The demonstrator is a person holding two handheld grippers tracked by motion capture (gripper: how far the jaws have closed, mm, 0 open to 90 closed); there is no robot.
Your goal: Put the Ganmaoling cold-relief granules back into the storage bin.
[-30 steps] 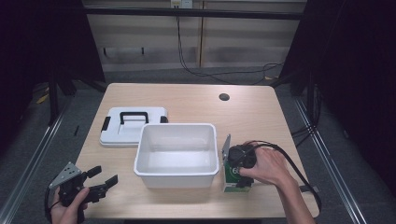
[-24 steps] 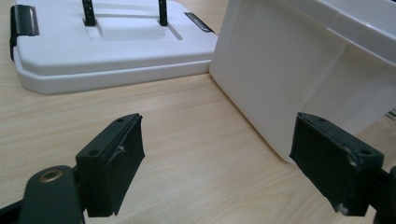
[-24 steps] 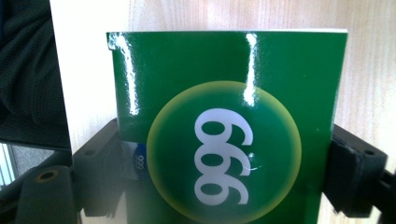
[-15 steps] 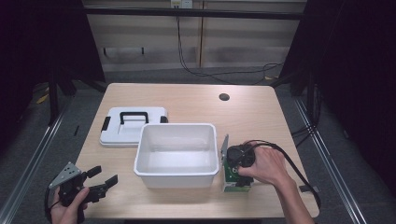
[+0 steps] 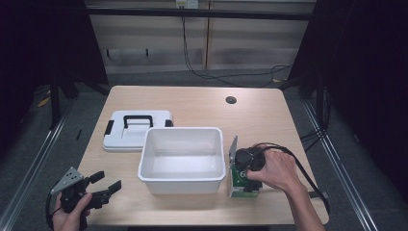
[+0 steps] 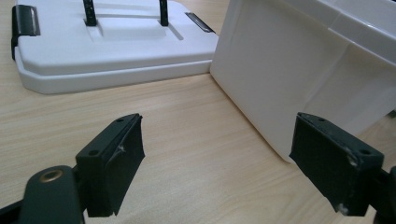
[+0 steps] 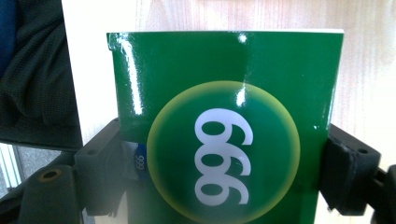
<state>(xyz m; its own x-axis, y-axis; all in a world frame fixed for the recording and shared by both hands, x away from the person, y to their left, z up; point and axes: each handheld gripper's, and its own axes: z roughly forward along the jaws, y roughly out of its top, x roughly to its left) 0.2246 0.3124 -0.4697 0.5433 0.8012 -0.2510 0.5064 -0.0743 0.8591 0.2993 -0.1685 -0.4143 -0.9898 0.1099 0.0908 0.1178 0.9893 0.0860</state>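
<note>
Right gripper (image 5: 244, 179) pinching a glossy green cardboard box (image 7: 224, 130) between its jaws, box standing on the wooden bench (image 5: 192, 103) just beside the white plastic tub (image 5: 183, 161), left gripper (image 5: 103, 185) spread, near the bench's front edge

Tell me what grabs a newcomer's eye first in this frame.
The empty white bin at the table's centre, its handled lid lying flat behind-left. Just right of the bin, the right gripper clamps a green box printed 999; the left gripper waits open near the front-left corner.
</note>
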